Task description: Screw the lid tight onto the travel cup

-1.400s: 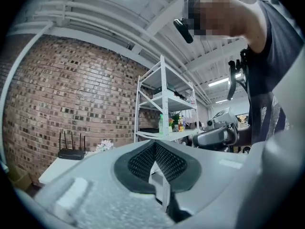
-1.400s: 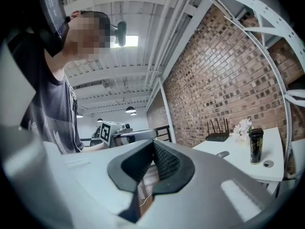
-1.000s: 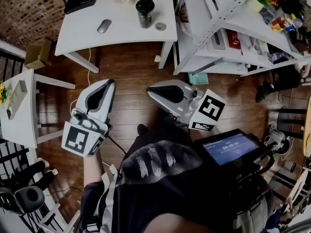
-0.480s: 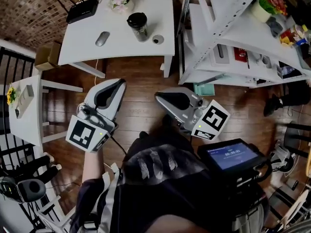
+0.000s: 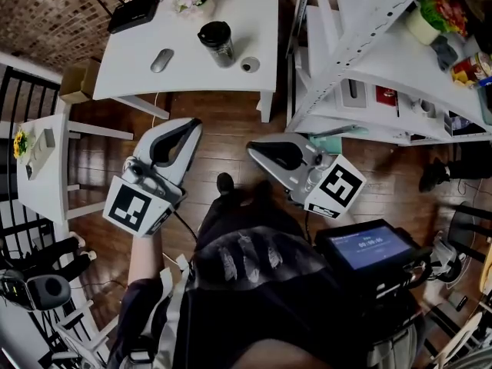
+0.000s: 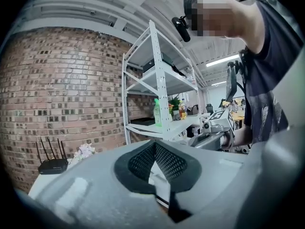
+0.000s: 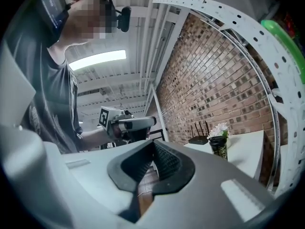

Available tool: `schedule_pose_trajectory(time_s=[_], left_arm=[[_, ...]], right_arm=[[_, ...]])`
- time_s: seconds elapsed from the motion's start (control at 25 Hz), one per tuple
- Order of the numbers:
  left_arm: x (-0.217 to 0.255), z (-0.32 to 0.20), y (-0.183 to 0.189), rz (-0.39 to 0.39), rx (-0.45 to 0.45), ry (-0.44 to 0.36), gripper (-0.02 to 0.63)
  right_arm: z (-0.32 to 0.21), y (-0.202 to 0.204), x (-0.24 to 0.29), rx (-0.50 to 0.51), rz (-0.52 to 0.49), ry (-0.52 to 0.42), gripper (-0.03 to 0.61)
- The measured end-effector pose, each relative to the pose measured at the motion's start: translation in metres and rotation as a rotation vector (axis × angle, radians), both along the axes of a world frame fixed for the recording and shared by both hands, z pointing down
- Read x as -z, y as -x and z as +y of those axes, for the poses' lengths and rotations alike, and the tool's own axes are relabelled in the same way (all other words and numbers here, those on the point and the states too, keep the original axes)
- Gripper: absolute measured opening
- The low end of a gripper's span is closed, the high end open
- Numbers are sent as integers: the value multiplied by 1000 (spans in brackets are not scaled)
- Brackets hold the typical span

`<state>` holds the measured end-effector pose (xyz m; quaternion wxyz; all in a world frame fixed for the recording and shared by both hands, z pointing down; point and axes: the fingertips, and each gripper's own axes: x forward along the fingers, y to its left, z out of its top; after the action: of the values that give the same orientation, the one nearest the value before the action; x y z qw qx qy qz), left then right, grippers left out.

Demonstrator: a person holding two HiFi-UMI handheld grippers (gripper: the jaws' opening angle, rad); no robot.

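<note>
From the head view, the cup point(image 5: 217, 46) is standing on the far white worktop point(image 5: 231, 6) with its dark lid point(image 5: 213, 30) sitting on top. A mouse point(image 5: 161, 60) is lying to its left and a small round piece point(image 5: 249, 64) just to its right. The left claw point(image 5: 187, 127) and right claw point(image 5: 258, 151) are hovering over the floor, well short of it.

In the left gripper view, that claw is clenching on nothing.

In the right gripper view, the right claw is likewise staying clamped and empty, and the cup is showing far off to the right.

I reckon the cup is light, rigid and smooth, so it is liable to spin. One claw should be gripping the body low while the other is pinching the lid's rim.
</note>
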<state>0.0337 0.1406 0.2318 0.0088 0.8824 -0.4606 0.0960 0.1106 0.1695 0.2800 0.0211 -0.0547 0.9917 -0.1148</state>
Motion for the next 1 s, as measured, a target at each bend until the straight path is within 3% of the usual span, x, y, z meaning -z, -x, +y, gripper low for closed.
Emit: schedule_pose_trajectory(time_s=[0.28,0.48,0.64,1.0], left_arm=[[-15,-15,7,-46,-78,-2,3],[-18,-36,20,7,-112,-9,2],[-17,-51,46,17,-142,-22,2],[-23,-77,122,88,-160,-37,2]], right_arm=[[-13,9,-2,-35,39,-19,6],[-29,23,2,-75,90,-35,6],[-38,49,13,-98,76,-49,6],[-47,118,20,-128,157,-16,6]])
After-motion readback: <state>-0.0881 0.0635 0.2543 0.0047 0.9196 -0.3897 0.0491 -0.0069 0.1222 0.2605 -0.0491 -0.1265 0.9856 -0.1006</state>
